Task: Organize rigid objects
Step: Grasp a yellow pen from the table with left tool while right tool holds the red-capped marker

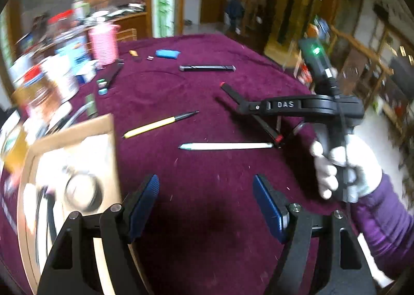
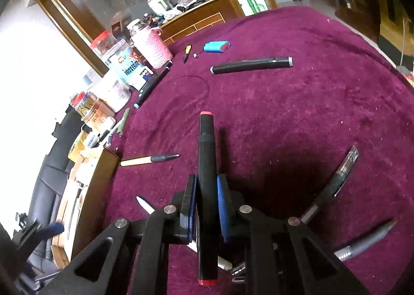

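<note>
My right gripper (image 2: 206, 199) is shut on a black marker with red ends (image 2: 206, 155), held lengthwise above the maroon cloth; the marker (image 1: 233, 93) and gripper (image 1: 248, 108) show in the left wrist view at right. My left gripper (image 1: 205, 201) is open and empty above the cloth. A yellow pen (image 1: 160, 124) and a white pen (image 1: 225, 146) lie ahead of it. A long black marker (image 1: 207, 68) and a blue case (image 1: 167, 53) lie farther back. The yellow pen (image 2: 150, 159) and black marker (image 2: 251, 65) also show in the right wrist view.
A cardboard box (image 1: 77, 155) with items inside sits at the left edge. Jars and a pink knitted container (image 2: 154, 47) crowd the far left. Two dark pens (image 2: 336, 183) lie at the right. The maroon tablecloth (image 2: 297, 113) covers the round table.
</note>
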Tool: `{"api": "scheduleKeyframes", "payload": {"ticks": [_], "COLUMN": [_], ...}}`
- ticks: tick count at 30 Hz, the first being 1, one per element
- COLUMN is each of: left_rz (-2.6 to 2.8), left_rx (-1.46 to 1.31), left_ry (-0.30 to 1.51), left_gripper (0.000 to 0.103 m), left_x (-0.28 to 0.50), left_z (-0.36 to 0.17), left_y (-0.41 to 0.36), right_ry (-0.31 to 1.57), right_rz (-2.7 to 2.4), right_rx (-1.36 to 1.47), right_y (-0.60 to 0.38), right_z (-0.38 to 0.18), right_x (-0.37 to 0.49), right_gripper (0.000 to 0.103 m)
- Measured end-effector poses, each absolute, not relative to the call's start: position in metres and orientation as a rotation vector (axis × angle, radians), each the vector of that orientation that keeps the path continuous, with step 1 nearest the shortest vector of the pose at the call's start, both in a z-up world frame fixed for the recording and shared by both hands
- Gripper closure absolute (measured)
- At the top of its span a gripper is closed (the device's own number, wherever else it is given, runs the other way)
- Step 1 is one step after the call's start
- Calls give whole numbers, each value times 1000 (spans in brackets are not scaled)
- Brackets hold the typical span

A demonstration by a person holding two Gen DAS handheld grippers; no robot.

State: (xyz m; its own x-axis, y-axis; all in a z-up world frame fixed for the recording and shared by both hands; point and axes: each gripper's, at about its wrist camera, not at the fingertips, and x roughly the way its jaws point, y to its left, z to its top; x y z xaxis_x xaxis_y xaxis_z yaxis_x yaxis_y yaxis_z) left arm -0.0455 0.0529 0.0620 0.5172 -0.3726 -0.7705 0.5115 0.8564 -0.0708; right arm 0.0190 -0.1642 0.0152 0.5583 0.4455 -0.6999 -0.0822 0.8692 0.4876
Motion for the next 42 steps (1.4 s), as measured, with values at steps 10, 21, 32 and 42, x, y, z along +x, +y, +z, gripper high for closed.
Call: {"api": "scheduleKeyframes", "payload": {"ticks": [10, 21, 32, 42], "left_rz": [-689, -773, -824, -873], "left_rx": [522, 554, 671, 606], "left_ry": [956, 1049, 852, 1059], "left_gripper": [30, 91, 31, 83], "left_x": [8, -8, -17, -10], "left_z": [9, 4, 25, 11], "left_y": [-21, -33, -45, -51], "right_ry": [953, 967, 962, 989], "right_rz": [309, 300, 297, 297], "right_rx": [501, 534, 560, 617], "right_y": [-175, -179, -182, -189], "right_z": [8, 5, 3, -5], "right_x": [23, 25, 25, 30], "right_gripper": [88, 87, 87, 87]}}
